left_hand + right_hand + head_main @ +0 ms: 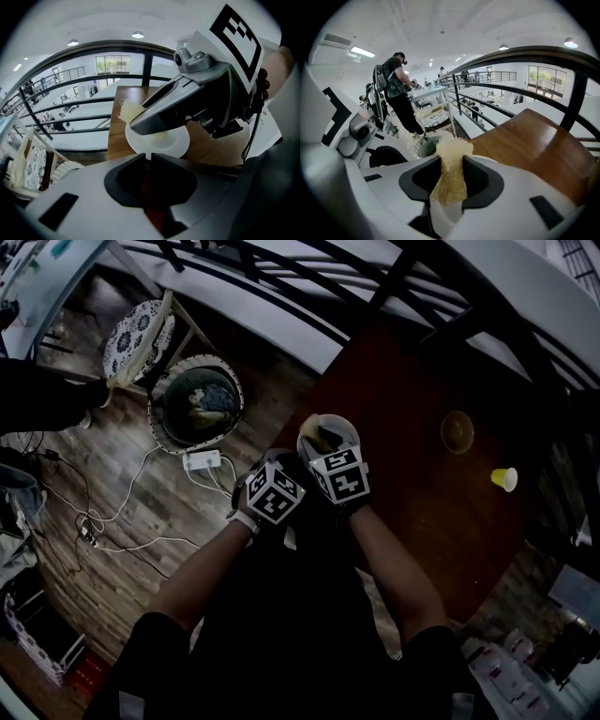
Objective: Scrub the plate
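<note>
The left gripper (pixel 149 157) is clenched on the near rim of the plate (pixel 165 140), which sits at the near edge of the table (pixel 117 133). The right gripper (pixel 451 161) grips a scrubber (pixel 449 183) and hovers low over the plate's far side. Scrubbing well probably calls for a firm left pinch while the scrubber sweeps flat across the face with even pressure, since hard pushes could lever the rim free. Farther off on the table stand a bowl (pixel 457 430) and a cup (pixel 504 479).
</note>
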`<state>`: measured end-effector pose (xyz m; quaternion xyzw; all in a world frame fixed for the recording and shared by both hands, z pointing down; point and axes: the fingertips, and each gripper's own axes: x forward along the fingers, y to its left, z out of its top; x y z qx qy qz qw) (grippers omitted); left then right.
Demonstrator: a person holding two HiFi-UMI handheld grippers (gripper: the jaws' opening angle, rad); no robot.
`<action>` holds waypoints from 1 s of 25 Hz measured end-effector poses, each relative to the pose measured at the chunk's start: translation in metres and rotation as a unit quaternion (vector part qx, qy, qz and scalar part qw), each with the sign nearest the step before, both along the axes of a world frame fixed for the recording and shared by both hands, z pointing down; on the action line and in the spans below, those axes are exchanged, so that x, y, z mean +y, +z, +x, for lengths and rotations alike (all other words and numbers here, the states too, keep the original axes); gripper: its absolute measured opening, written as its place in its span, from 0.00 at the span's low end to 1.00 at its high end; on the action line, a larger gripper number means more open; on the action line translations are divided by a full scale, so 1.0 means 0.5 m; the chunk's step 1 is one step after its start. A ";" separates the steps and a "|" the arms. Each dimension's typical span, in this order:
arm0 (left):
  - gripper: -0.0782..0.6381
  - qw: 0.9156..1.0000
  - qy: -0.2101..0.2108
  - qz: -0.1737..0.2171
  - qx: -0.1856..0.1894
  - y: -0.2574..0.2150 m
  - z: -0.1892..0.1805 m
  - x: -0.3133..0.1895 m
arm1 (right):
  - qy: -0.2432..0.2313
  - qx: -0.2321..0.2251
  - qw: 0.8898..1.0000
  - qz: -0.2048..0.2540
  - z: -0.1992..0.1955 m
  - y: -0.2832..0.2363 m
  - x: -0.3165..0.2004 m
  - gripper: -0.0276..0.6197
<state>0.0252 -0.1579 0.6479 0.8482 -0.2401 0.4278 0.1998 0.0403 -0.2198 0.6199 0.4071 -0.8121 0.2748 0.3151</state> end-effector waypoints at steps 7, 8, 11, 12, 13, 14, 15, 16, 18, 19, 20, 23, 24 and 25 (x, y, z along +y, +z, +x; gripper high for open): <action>0.28 0.937 -0.226 -0.225 0.142 0.003 -0.003 0.015 | -0.008 0.000 1.000 -0.003 -0.001 0.002 0.012 0.27; 0.28 0.929 -0.239 -0.237 0.152 0.003 -0.004 0.012 | -0.006 -0.003 1.000 -0.004 -0.001 0.002 0.012 0.27; 0.28 0.913 -0.261 -0.262 0.174 0.008 -0.008 0.005 | 0.000 -0.012 1.000 -0.004 0.000 0.001 0.010 0.27; 0.28 0.905 -0.272 -0.270 0.185 0.009 -0.009 0.002 | 0.002 -0.013 1.000 -0.004 0.000 0.001 0.010 0.27; 0.27 0.895 -0.285 -0.280 0.198 0.010 -0.009 -0.001 | 0.004 -0.014 1.000 -0.005 0.001 0.001 0.011 0.27; 0.26 0.885 -0.297 -0.290 0.209 0.011 -0.008 -0.001 | 0.005 -0.015 1.000 -0.005 0.002 0.001 0.011 0.27; 0.24 0.876 -0.306 -0.300 0.219 0.013 -0.006 0.000 | 0.005 -0.016 1.000 -0.005 0.003 0.001 0.012 0.27; 0.23 0.870 -0.311 -0.309 0.226 0.014 -0.003 0.002 | 0.005 -0.016 1.000 -0.004 0.003 0.000 0.011 0.27; 0.20 0.863 -0.313 -0.319 0.236 0.017 0.002 0.006 | 0.005 -0.017 1.000 -0.003 0.003 0.000 0.008 0.27; 0.19 0.860 -0.313 -0.322 0.241 0.018 0.004 0.007 | 0.005 -0.018 1.000 -0.003 0.004 -0.001 0.007 0.27; 0.19 0.856 -0.316 -0.325 0.247 0.018 0.005 0.007 | 0.005 -0.018 1.000 -0.003 0.005 -0.001 0.006 0.27; 0.18 0.844 -0.325 -0.334 0.266 0.018 0.001 0.002 | 0.006 -0.019 1.000 -0.004 0.008 -0.001 0.007 0.27; 0.17 0.841 -0.328 -0.335 0.270 0.018 -0.001 0.000 | 0.005 -0.019 1.000 -0.006 0.008 0.000 0.008 0.27; 0.17 0.838 -0.330 -0.337 0.274 0.018 -0.002 -0.002 | 0.003 -0.020 1.000 -0.008 0.006 0.001 0.009 0.27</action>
